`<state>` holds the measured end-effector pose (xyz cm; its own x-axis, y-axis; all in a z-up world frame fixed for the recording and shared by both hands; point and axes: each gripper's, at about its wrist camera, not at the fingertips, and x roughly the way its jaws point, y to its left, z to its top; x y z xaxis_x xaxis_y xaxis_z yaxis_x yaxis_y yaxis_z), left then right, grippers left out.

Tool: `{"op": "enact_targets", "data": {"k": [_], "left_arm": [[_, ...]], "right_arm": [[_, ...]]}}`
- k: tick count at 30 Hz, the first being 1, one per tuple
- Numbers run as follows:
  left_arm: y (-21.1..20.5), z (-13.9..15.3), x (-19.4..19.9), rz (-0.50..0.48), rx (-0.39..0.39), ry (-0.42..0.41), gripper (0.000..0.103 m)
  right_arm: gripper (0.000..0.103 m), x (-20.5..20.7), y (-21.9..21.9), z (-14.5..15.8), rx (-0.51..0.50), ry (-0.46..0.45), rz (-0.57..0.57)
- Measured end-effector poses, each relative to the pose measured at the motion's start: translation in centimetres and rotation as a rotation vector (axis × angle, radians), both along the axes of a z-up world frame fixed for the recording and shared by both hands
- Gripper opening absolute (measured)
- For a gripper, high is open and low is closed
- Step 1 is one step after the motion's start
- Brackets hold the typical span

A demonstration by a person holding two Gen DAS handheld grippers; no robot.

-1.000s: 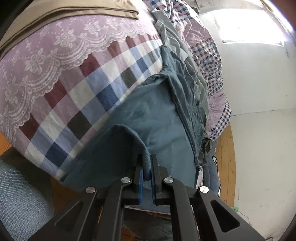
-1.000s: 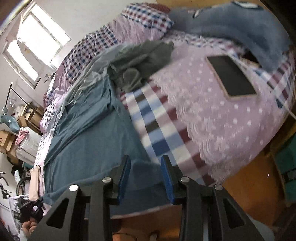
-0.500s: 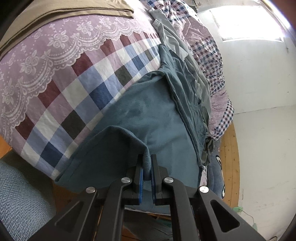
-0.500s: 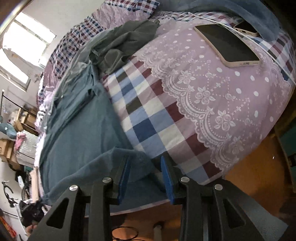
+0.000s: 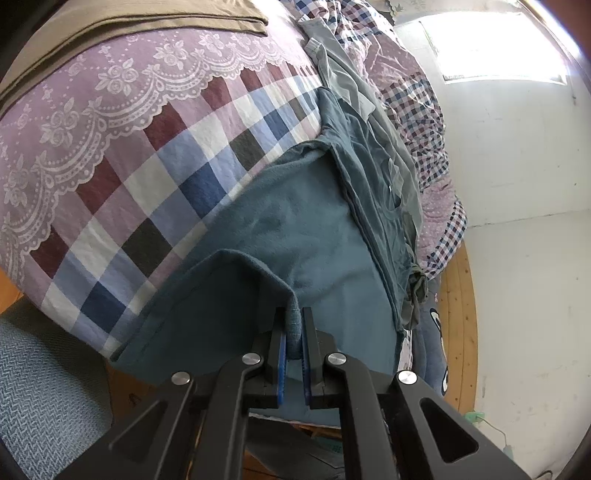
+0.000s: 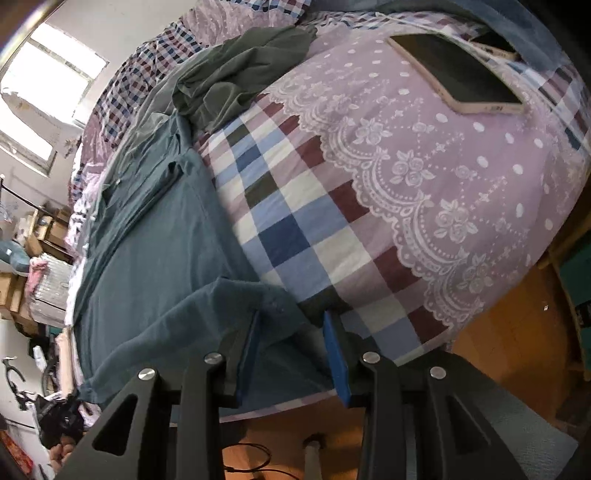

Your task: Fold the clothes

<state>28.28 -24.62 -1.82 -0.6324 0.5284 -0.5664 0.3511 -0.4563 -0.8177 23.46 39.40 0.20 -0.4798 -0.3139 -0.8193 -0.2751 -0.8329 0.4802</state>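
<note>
On one bed (image 5: 155, 155), one teal shirt (image 5: 295, 229), left tongs (image 5: 294, 325) pinching it, right tongs (image 6: 291, 332) parted.

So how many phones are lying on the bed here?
2: a large phone face up on the lilac lace bedcover, and a second phone just behind it, mostly hidden.

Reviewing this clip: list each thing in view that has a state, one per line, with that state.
left tool: shut on the hem of the teal garment.
right tool: open, straddling a raised fold of that hem.
teal garment: spread on the bed, near hem lifted.
grey-green garment: crumpled, unfolded.
khaki garment: folded flat.
phone: lying flat, screen dark.
</note>
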Motion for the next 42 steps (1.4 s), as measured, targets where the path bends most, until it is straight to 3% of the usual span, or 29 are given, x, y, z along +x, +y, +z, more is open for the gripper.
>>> {"op": "enact_targets", "data": {"k": [14,33,42], "left_arm": [[0.5,0.0,-0.2,-0.009,-0.012,-0.001,0.005],[0.6,0.0,-0.1,-0.011,-0.011,0.001,0.005],[0.7,0.1,0.0,-0.012,-0.015,-0.001,0.005]], "right_arm": [[0.039,0.7,2.4,-1.2,-0.235,0.036,-0.111],[0.039,2.3,1.0,1.9,-0.159,0.111,-0.058],[0.039,1.3,0.3,1.3,-0.073,0.072,-0.034]]}}
